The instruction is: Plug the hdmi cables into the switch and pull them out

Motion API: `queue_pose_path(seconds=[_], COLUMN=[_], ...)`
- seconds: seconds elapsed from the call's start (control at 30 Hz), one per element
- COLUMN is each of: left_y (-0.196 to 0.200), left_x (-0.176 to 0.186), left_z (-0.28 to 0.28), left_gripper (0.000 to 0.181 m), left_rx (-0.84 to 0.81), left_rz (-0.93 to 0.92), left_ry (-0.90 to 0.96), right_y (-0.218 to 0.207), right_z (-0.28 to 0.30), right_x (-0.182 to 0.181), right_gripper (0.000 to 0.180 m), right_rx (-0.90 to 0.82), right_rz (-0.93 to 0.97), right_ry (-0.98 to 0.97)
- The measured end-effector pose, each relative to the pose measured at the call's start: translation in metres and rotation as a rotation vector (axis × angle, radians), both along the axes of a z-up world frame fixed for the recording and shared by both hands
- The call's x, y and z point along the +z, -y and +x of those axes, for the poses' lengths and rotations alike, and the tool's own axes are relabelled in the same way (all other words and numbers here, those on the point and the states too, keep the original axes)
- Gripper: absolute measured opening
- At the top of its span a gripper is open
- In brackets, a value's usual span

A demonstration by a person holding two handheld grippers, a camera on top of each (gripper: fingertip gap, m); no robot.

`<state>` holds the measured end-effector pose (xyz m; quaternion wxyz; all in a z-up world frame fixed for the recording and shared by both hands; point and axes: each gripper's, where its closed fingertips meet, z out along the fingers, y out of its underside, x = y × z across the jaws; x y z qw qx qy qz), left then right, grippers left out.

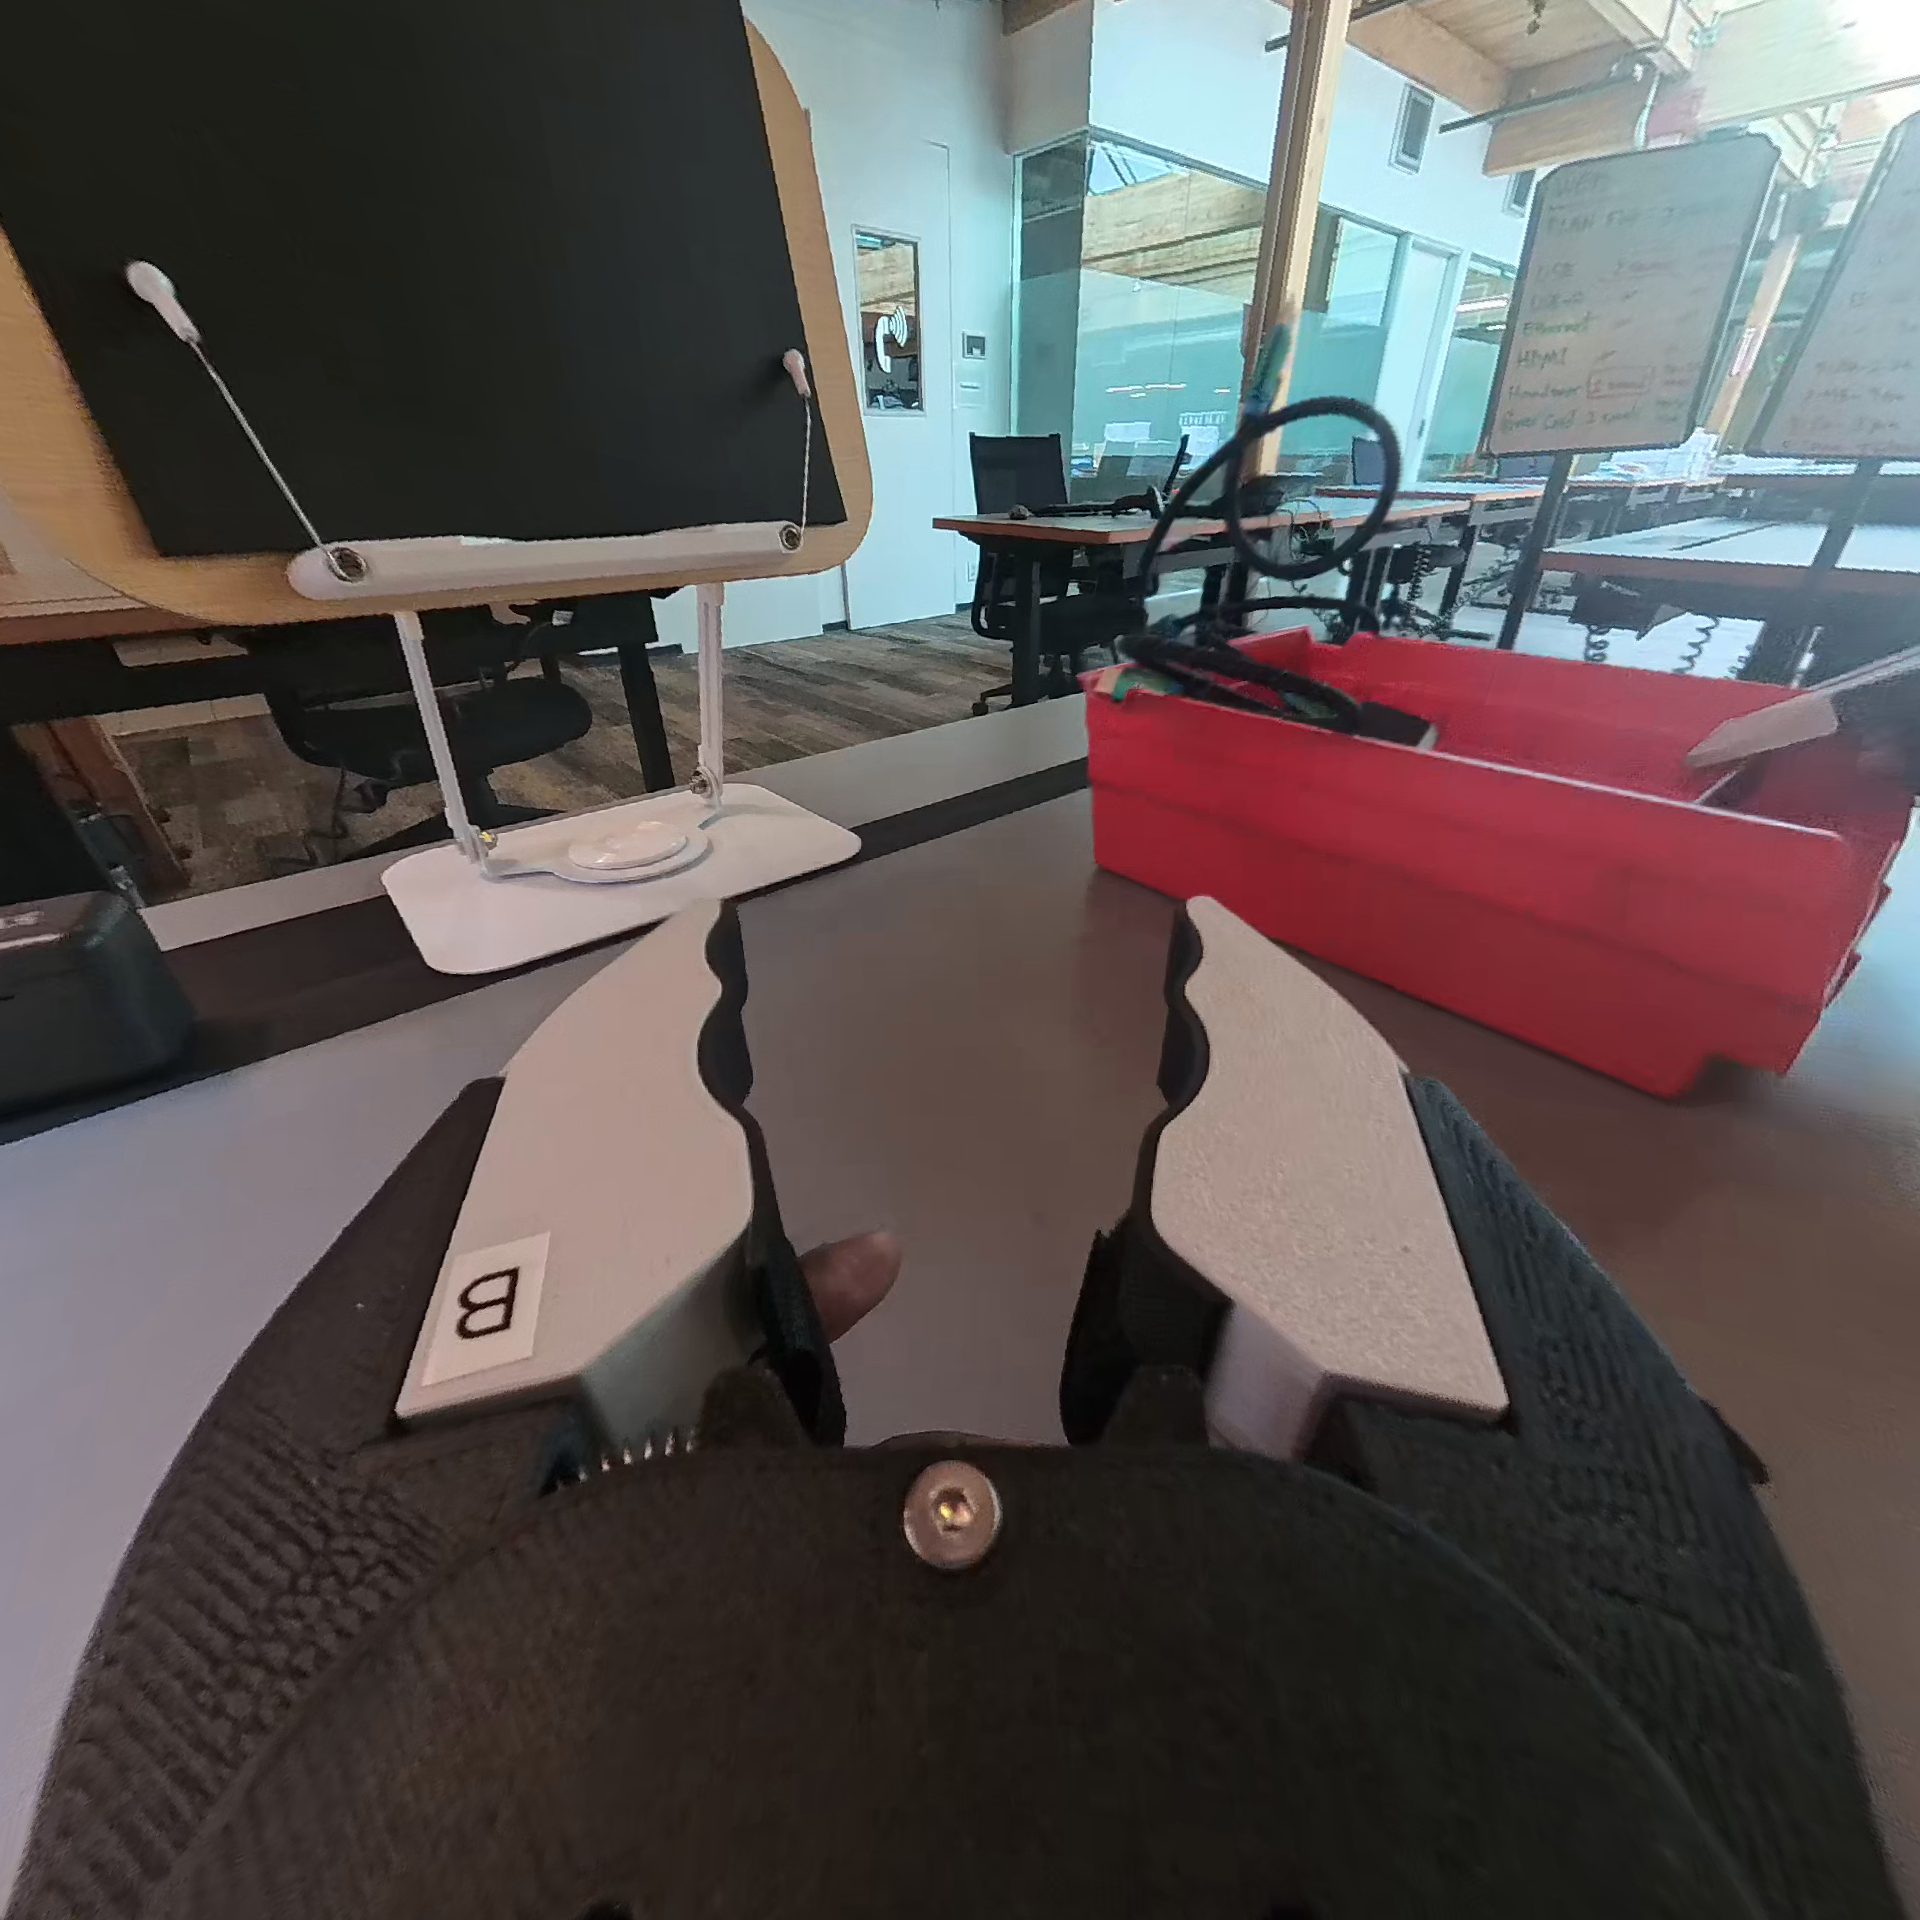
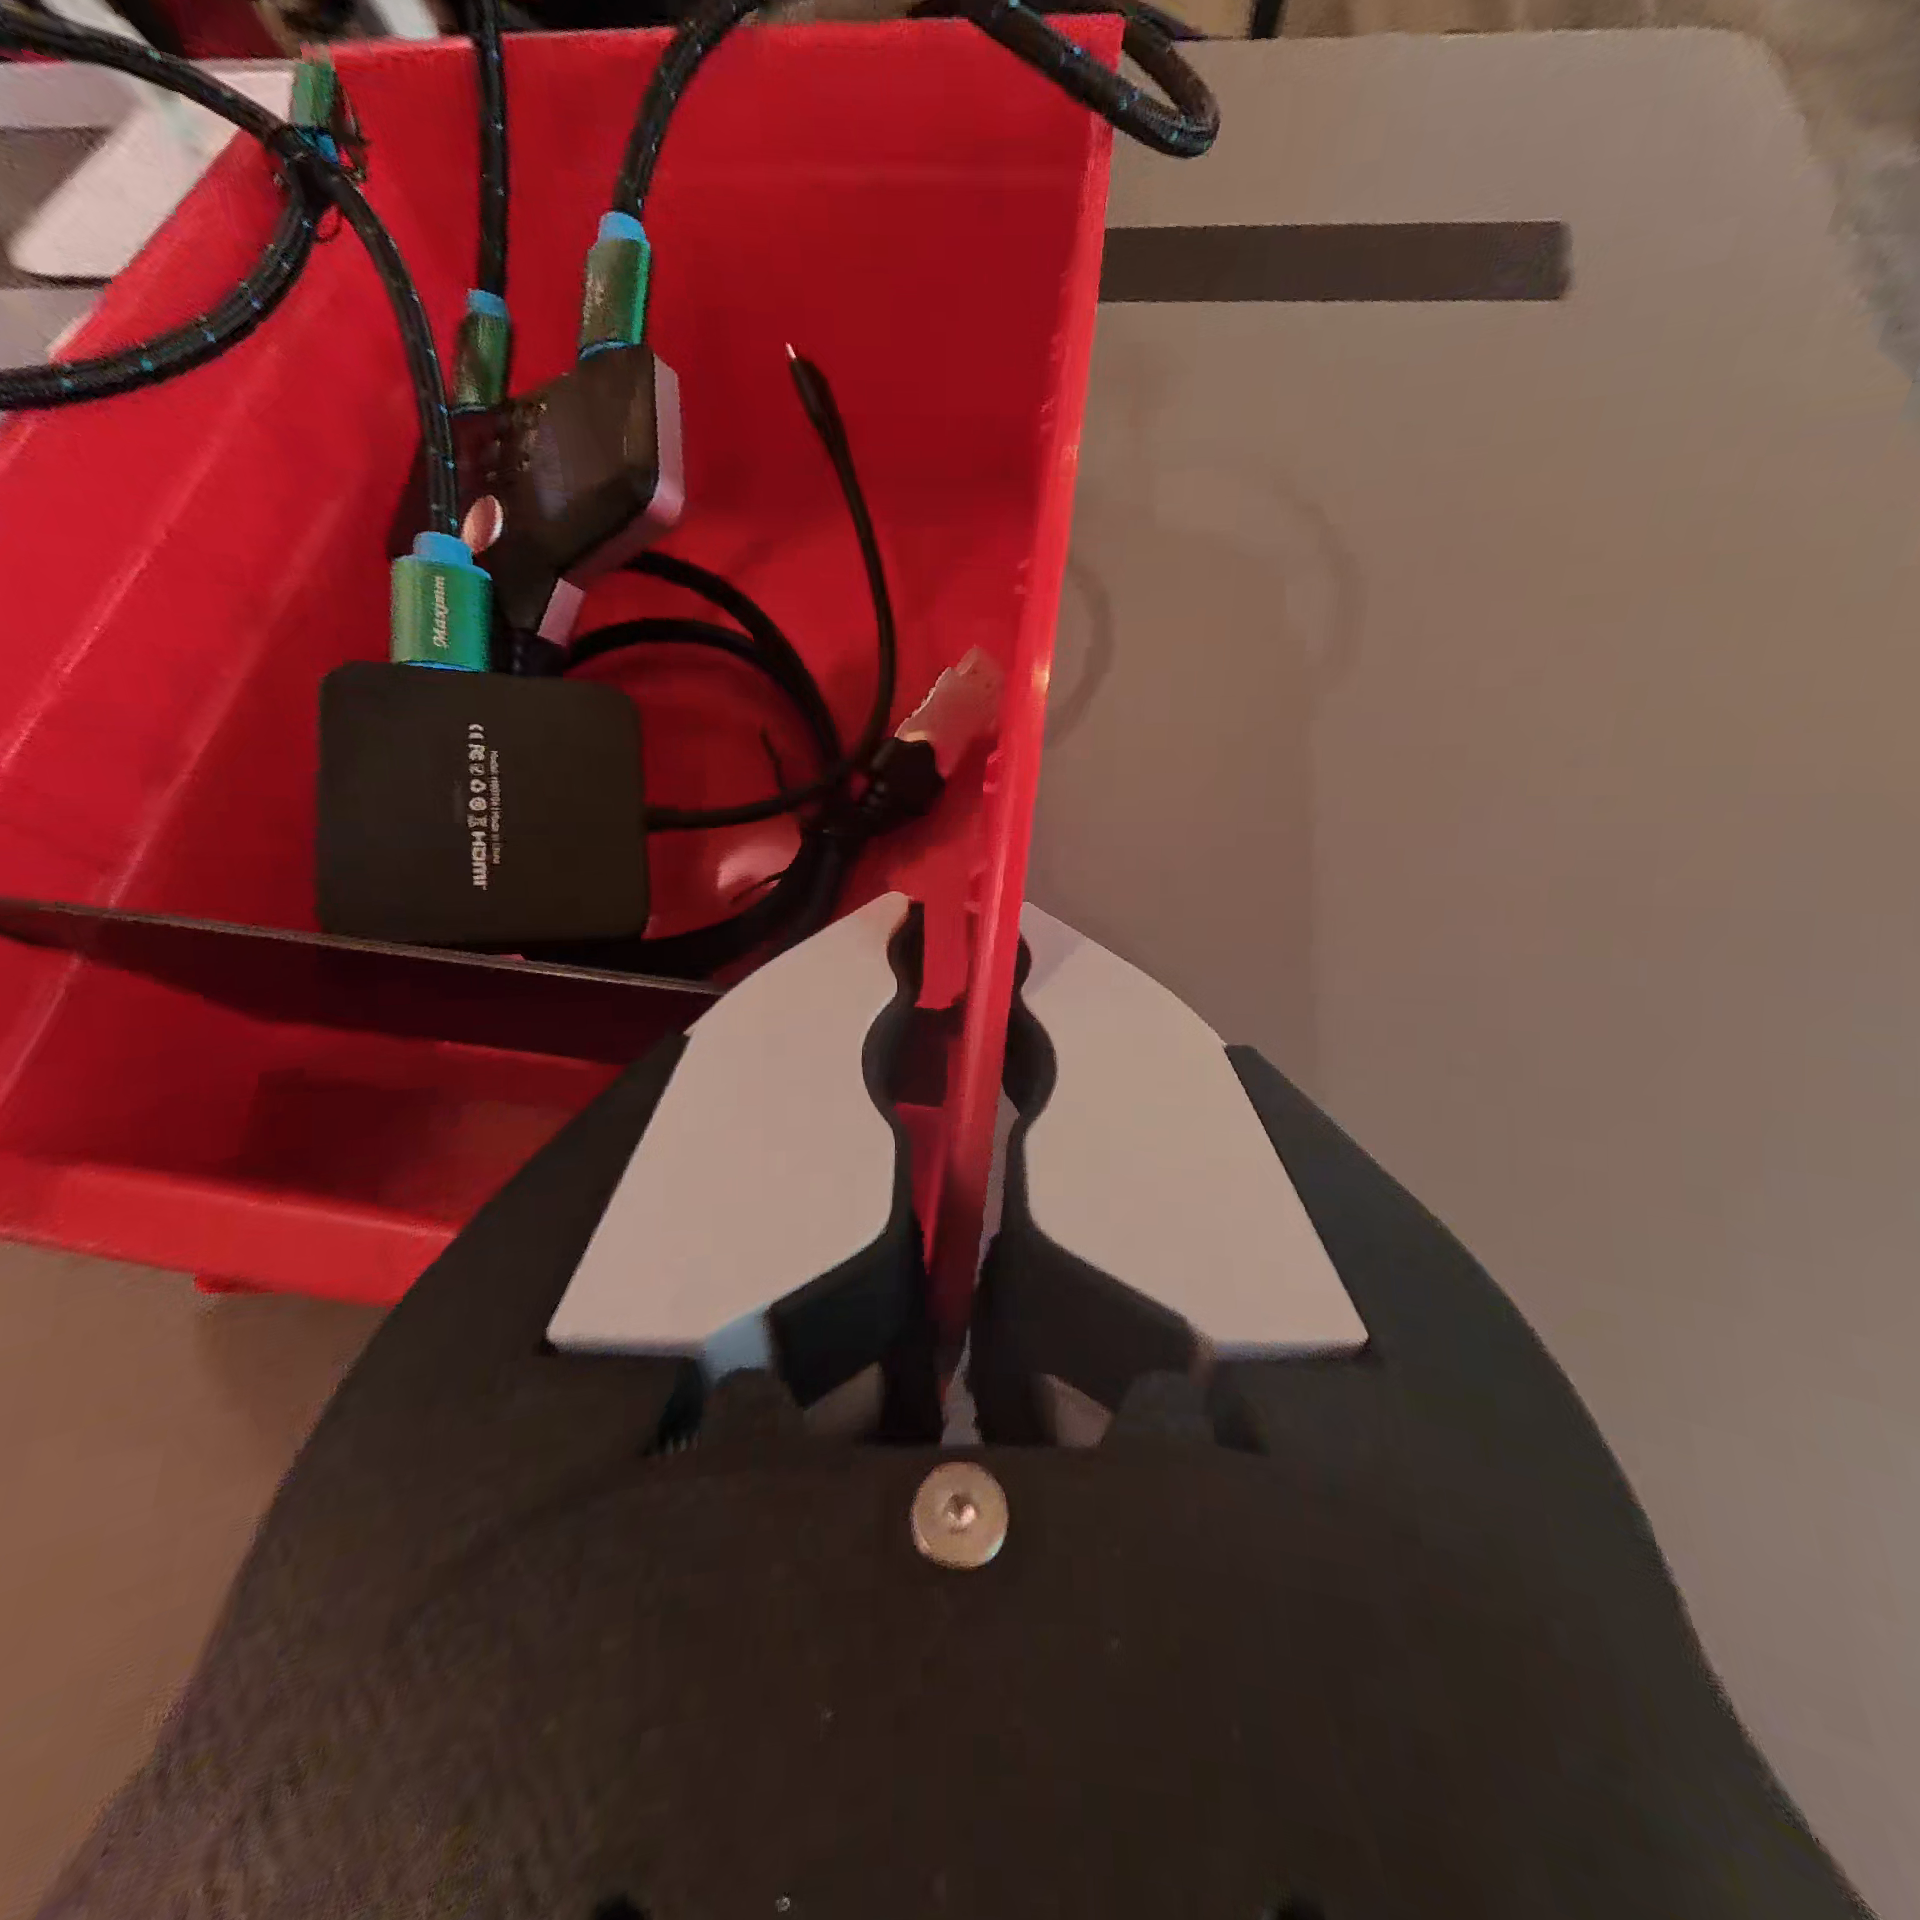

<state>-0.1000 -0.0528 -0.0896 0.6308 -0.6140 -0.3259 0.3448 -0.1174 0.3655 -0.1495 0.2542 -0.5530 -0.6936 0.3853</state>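
So the right hand-held gripper (image 2: 961,935) is clamped down on the side wall of the red bin (image 2: 831,260), one finger inside the bin and one outside, with the wall running straight up the gap between them. Inside the bin sits the black HDMI switch (image 2: 478,800), a flat, roughly square box lying label-side up in the near part of the bin floor, close to a dark divider (image 2: 343,971) that crosses the bin. A green-shelled HDMI plug (image 2: 441,613) is at the switch's far edge, its long axis pointing along the bin away from the gripper; it looks seated but I can't tell for sure. Beyond that there's a second black adapter block (image 2: 571,447) with two more green plugs (image 2: 613,281) going in from the far side, braided black cables (image 2: 156,343) trailing off toward the far left corner of the bin. A thin black cord (image 2: 862,582) loops against the gripped wall. The left hand-held gripper (image 1: 956,925) hangs over the grey table (image 1: 987,1091) with its fingers spread wide and nothing between them, the red bin off toward the table's far right. A tilted book stand (image 1: 623,873) with a black board sits near the far left edge.
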Motion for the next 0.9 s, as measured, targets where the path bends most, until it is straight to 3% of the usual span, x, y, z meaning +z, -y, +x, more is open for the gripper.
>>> queue_pose_path(seconds=[0.03,0.23,0.4,0.43,0.57,0.63,0.7,0.77,0.83,0.9], left_y=[0.001,0.017,0.03,0.036,0.087,0.13,0.182,0.253,0.325,0.38], left_x=[0.002,0.04,0.076,0.086,0.109,0.125,0.127,0.122,0.097,0.053], left_z=[0.0,0.016,0.075,0.093,0.164,0.186,0.204,0.224,0.245,0.263], left_gripper=[0.076,0.075,0.075,0.074,0.069,0.062,0.063,0.063,0.067,0.078], left_rx=[0.006,0.064,0.044,0.043,0.125,0.24,0.395,0.661,0.906,1.056], left_rz=[0.001,-0.014,0.046,0.065,0.003,-0.095,-0.233,-0.286,-0.325,-0.348], left_ry=[-0.009,-0.156,-0.263,-0.304,-0.426,-0.476,-0.418,-0.363,-0.228,-0.01], right_y=[0.013,0.105,0.198,0.22,0.313,0.333,0.341,0.352,0.372,0.395], right_z=[-0.002,-0.004,0.012,0.02,0.062,0.084,0.105,0.138,0.176,0.187], right_x=[0.0,0.001,0.004,0.006,0.039,0.073,0.104,0.121,0.105,0.058], right_gripper=[0.014,0.017,0.024,0.033,0.098,0.099,0.096,0.096,0.084,0.078], right_rx=[0.033,0.257,0.376,0.395,0.558,0.629,0.671,0.745,0.891,1.016], right_rz=[-0.018,-0.056,-0.145,-0.183,-0.463,-0.51,-0.454,-0.336,-0.043,0.382], right_ry=[0.001,-0.014,-0.026,-0.036,-0.194,-0.326,-0.582,-0.889,-1.167,-1.231])
